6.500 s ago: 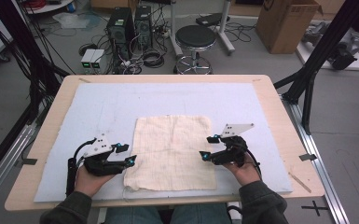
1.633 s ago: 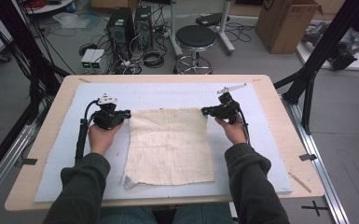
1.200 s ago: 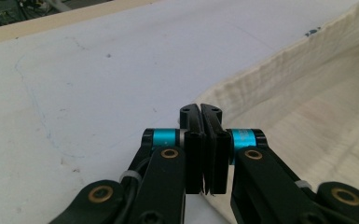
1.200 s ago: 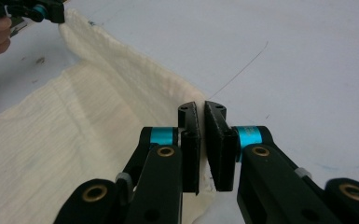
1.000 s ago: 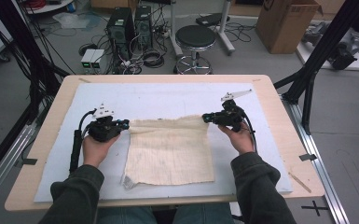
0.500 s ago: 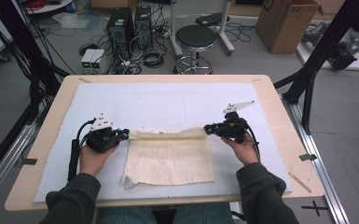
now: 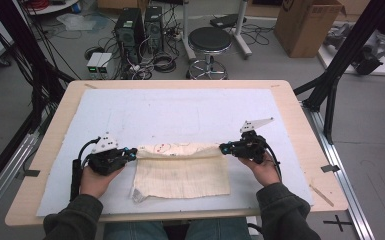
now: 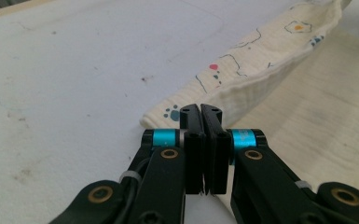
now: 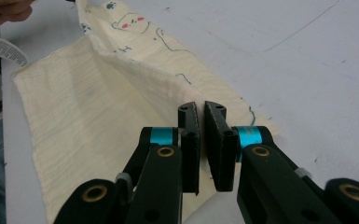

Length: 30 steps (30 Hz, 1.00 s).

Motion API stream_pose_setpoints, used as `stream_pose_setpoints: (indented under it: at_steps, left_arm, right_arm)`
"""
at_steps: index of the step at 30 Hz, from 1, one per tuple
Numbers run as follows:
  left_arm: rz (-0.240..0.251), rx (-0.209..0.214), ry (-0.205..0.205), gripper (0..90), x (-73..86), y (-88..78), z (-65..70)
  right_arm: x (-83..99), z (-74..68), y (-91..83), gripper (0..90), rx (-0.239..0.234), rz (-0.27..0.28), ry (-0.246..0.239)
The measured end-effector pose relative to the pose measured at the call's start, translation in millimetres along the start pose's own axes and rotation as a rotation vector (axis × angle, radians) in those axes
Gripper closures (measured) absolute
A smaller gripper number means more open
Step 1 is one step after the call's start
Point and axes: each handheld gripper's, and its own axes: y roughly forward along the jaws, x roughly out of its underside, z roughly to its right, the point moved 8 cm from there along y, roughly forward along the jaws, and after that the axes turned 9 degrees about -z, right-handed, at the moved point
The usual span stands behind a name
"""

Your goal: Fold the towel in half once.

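A cream cloth (image 7: 180, 176) with small printed figures lies on the pale mat (image 7: 180, 110) near the table's front. Its far edge is lifted and turned over toward me, so the printed underside (image 7: 177, 148) shows as a strip. My left gripper (image 7: 132, 152) is shut on the strip's left corner, and my right gripper (image 7: 223, 148) is shut on its right corner. In the left gripper view the gripper (image 8: 200, 111) pinches the cloth (image 8: 261, 51) at its folded end. In the right gripper view the gripper (image 9: 200, 112) clamps the cloth (image 9: 88, 93) edge.
The wooden table rim (image 7: 300, 125) frames the mat. A thin wooden stick (image 7: 322, 195) lies at the front right. A white label (image 9: 4, 51) hangs from the cloth's far corner. Behind the table stand a stool (image 7: 209, 42), computer cases (image 7: 135, 25) and a cardboard box (image 7: 307, 22).
Both grippers have moved toward the table's front with the cloth's far edge, folding it further over the near half. The visible flat part of the cloth has shortened.
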Motion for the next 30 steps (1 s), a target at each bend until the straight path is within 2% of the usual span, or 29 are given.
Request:
stream_pose_setpoints:
  at_steps: [11, 14, 20, 30]
  left_arm:
    - [0.0, 0.032, 0.03, 87.3, 14.8, -10.2, 14.6]
    - [0.014, 0.031, 0.038, 87.3, 18.8, -13.9, 18.7]
    - [0.021, 0.035, 0.072, 87.3, 24.2, -19.6, 28.5]
    - [-0.001, 0.055, 0.103, 87.1, 36.3, -22.5, 41.9]
  right_arm:
    - [14.1, -14.9, -2.0, 84.5, -0.008, -0.001, -0.024]
    - [17.6, -18.0, -2.8, 84.4, -0.009, -0.003, -0.023]
    - [24.9, -24.4, -3.3, 84.4, -0.017, -0.009, -0.03]
    - [35.3, -31.6, -3.2, 84.2, -0.016, -0.026, -0.034]
